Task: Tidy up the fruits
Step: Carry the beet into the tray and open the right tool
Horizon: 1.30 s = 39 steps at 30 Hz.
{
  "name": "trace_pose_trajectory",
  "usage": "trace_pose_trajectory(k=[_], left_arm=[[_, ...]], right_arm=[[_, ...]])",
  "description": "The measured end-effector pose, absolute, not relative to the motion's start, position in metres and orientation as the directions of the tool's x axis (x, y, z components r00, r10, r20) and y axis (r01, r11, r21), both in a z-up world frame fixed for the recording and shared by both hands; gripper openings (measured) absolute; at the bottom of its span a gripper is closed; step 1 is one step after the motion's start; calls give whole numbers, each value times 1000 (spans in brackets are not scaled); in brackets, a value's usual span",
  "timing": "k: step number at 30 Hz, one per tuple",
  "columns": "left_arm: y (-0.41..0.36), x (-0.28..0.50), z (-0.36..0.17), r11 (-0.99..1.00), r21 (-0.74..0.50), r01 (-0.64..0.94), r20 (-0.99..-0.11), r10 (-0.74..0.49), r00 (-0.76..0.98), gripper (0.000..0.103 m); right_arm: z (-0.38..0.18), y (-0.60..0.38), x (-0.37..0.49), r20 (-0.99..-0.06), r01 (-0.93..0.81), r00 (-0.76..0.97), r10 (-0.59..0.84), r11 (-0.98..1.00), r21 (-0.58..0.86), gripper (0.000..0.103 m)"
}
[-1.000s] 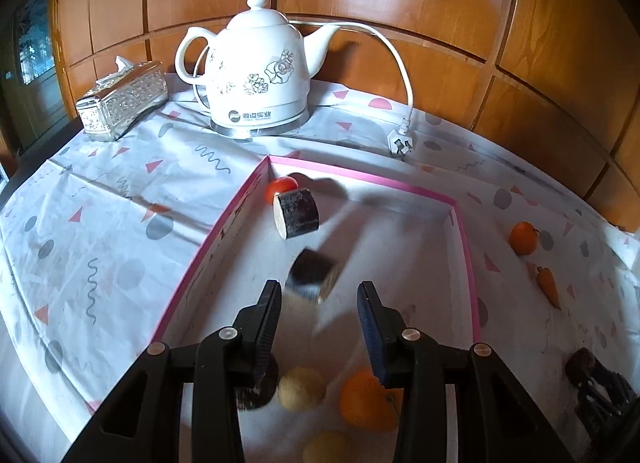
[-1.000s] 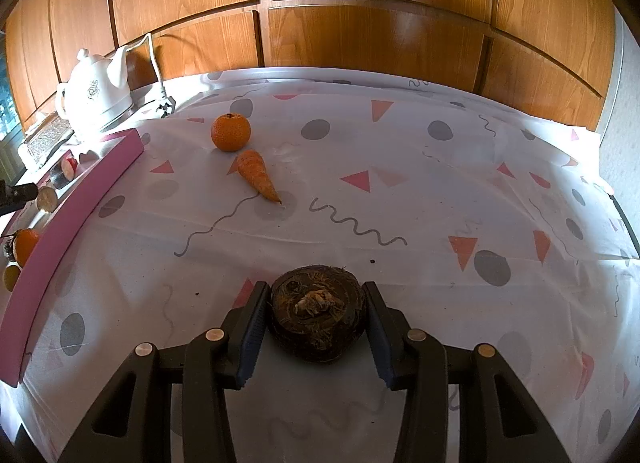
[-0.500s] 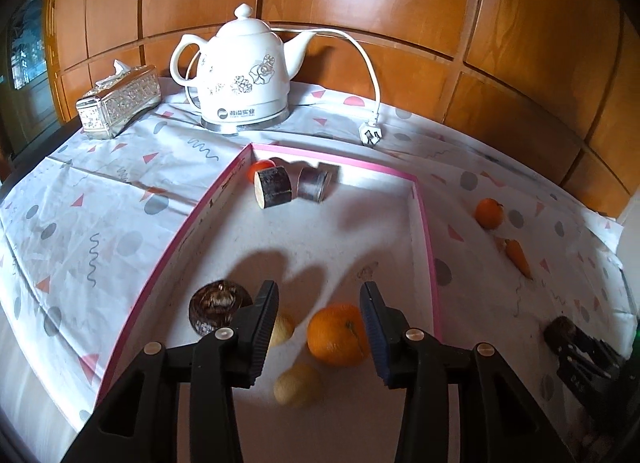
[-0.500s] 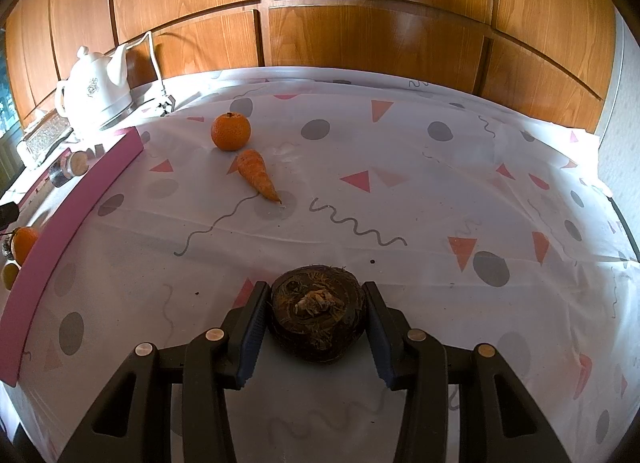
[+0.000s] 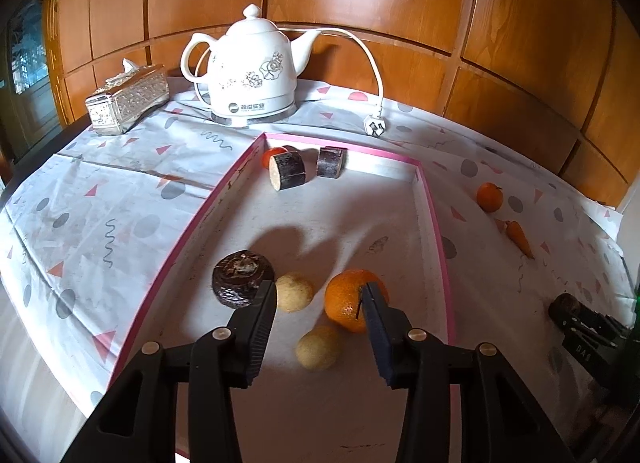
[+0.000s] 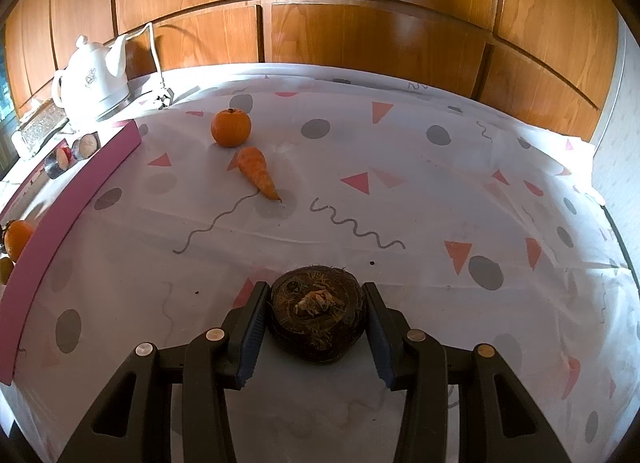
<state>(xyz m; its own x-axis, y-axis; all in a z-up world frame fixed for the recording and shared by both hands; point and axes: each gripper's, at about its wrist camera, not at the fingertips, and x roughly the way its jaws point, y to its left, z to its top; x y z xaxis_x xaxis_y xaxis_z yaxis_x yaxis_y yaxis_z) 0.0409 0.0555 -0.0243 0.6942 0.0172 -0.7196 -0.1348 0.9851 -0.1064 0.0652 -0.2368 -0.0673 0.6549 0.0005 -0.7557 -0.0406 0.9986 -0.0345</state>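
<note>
I've pulled the left tongs [image 5: 319, 295] back, gaping empty over the pink tray [image 5: 434, 231]; right tongs [image 6: 316, 305] unmoved, clamped on the taro [image 6: 318, 313].

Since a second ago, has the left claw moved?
Yes. The left claw has pulled back from the kettle, now over the big orange.

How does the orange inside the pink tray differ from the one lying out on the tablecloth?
The orange in the tray sits inside the pink tray among other items; the orange on the cloth lies outside it beside the carrot. The tray orange is partly behind the open left gripper; the cloth orange stands far from both grippers. Both are round and orange.
</note>
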Motion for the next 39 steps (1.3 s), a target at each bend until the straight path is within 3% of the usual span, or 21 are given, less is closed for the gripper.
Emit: trace_pose_trajectory(k=[27,39], left_arm=[[93,32,-23,965,-155,-213,-708,42,705,48],[96,34,-25,964,-154,-218,-715,44,698,48]], right_arm=[[-9,-97,88,-703,-398,569,426,891,218,46],[-10,-38,113,-700,-465,507,502,844,268,51]])
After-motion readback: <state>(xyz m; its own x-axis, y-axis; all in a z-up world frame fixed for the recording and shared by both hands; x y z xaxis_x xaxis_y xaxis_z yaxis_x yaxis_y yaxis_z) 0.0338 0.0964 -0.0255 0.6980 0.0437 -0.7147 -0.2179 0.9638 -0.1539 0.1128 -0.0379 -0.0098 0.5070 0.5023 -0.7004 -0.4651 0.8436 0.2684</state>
